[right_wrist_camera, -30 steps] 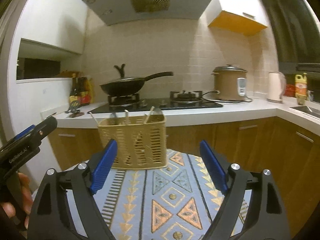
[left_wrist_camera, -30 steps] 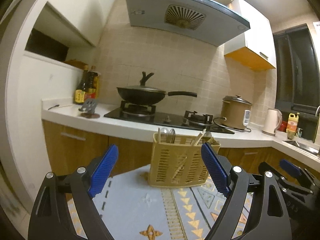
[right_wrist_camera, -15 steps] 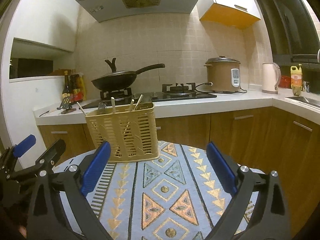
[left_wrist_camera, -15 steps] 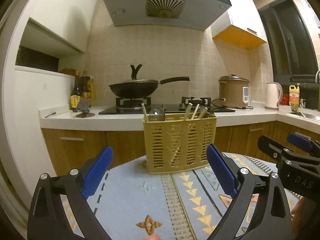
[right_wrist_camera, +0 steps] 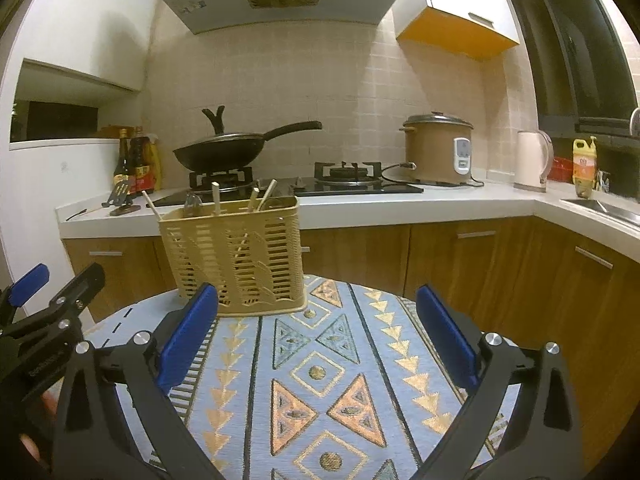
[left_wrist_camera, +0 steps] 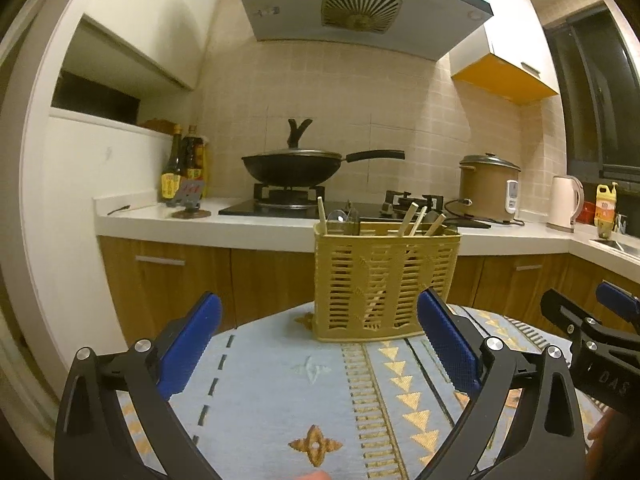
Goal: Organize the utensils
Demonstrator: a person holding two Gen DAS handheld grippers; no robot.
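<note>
Utensil basket (left_wrist_camera: 386, 282), tan slatted plastic, stands upright at the far edge of your desk (left_wrist_camera: 280, 380), on the blue patterned cloth (right_wrist_camera: 320, 368). Chopsticks (left_wrist_camera: 412, 220) and a metal spoon (left_wrist_camera: 339, 218) stick up out of it; which compartment each sits in you can't tell through the slats.

Your left tongs (left_wrist_camera: 318, 346) are spread wide, blue pads empty, hovering over the cloth just short of the basket. Your right tongs (right_wrist_camera: 316, 330) are also wide and empty, basket ahead and to their left.

Writing: the right tongs' body in the left view reads "DAS" (left_wrist_camera: 612, 378). The left tongs' body in the right view carries white lettering (right_wrist_camera: 44, 366), too blurred to read, possibly a brand name.

Behind, on the kitchen counter (right_wrist_camera: 360, 208): black wok (left_wrist_camera: 294, 166) on the gas hob (right_wrist_camera: 348, 184), brown rice cooker (right_wrist_camera: 438, 148), pale kettle (right_wrist_camera: 534, 160), yellow bottle (right_wrist_camera: 584, 166) with an unreadable label, dark sauce bottles (left_wrist_camera: 184, 164) with yellow and red labels, text illegible. Range hood (left_wrist_camera: 360, 8) overhead.
</note>
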